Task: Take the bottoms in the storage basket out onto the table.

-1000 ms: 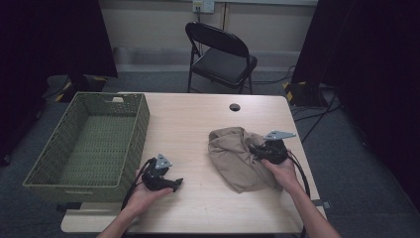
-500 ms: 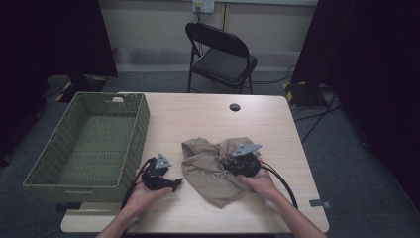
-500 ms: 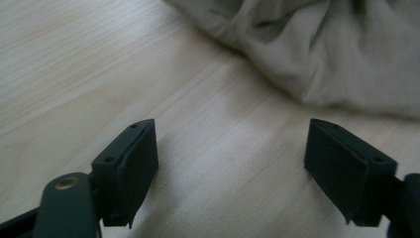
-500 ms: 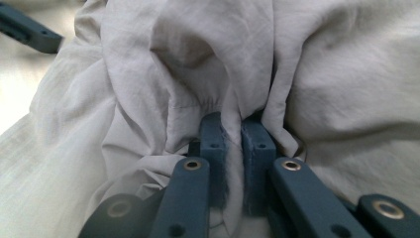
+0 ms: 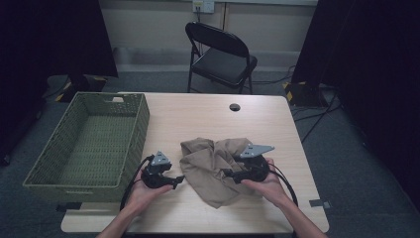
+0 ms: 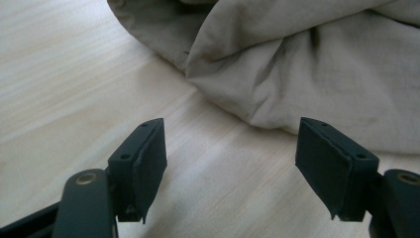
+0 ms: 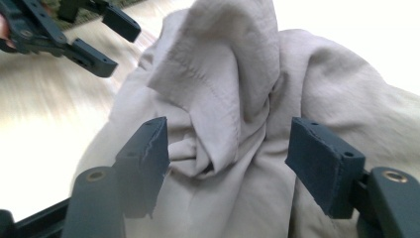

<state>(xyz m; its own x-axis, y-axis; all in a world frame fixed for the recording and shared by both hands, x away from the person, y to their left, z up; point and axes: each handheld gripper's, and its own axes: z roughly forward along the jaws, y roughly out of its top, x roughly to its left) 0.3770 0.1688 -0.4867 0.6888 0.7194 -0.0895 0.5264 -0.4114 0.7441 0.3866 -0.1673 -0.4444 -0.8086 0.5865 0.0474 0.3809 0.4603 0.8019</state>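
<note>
Tan cloth (image 5: 214,166) lies bunched near-centre on our table (image 5: 198,116). Right gripper (image 7: 228,158) just opened wide over a fold; left gripper (image 6: 230,158) narrowing slightly, empty, left of it.

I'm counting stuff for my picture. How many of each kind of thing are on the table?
Tan cloth: 1
Green woven basket: 1
Black tools, the left tool and the right tool: 2
Total: 4
</note>
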